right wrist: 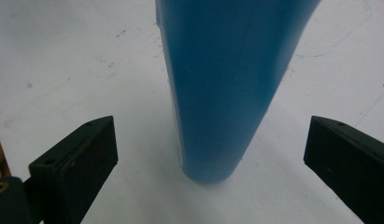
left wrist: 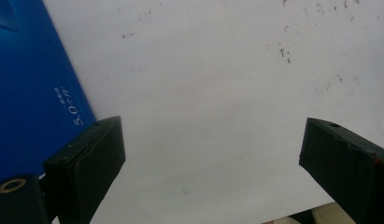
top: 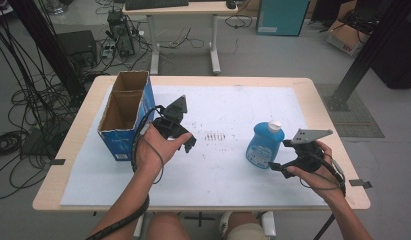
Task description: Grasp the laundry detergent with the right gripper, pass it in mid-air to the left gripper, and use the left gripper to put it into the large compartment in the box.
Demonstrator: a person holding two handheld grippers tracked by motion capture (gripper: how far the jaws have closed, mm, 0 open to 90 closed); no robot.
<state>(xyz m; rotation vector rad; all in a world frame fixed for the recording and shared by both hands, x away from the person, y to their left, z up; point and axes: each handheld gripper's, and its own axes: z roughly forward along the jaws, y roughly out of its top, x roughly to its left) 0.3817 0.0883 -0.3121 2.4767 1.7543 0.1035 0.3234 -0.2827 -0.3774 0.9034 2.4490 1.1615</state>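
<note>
A blue bottle [top: 263,146] with a white cap [top: 275,125] stands upright on the white mat [top: 228,175], right of the middle. My right gripper [top: 279,156] sits just right of it, held in a hand, jaws open. In the right gripper view the bottle [right wrist: 227,84] stands between the wide-open jaws of my right gripper [right wrist: 210,135], touching neither. My left gripper [top: 186,142] hovers beside an open blue cardboard box [top: 124,116]. In the left gripper view my left gripper [left wrist: 212,156] is open over bare mat, with the box's blue side [left wrist: 31,93] at the left.
The wooden table [top: 323,107] shows around the mat's edges. A patch of dark marks [top: 215,135] lies mid-mat. Beyond the table stand a desk [top: 180,10], cables on the floor [top: 23,100] and black frame posts [top: 365,55].
</note>
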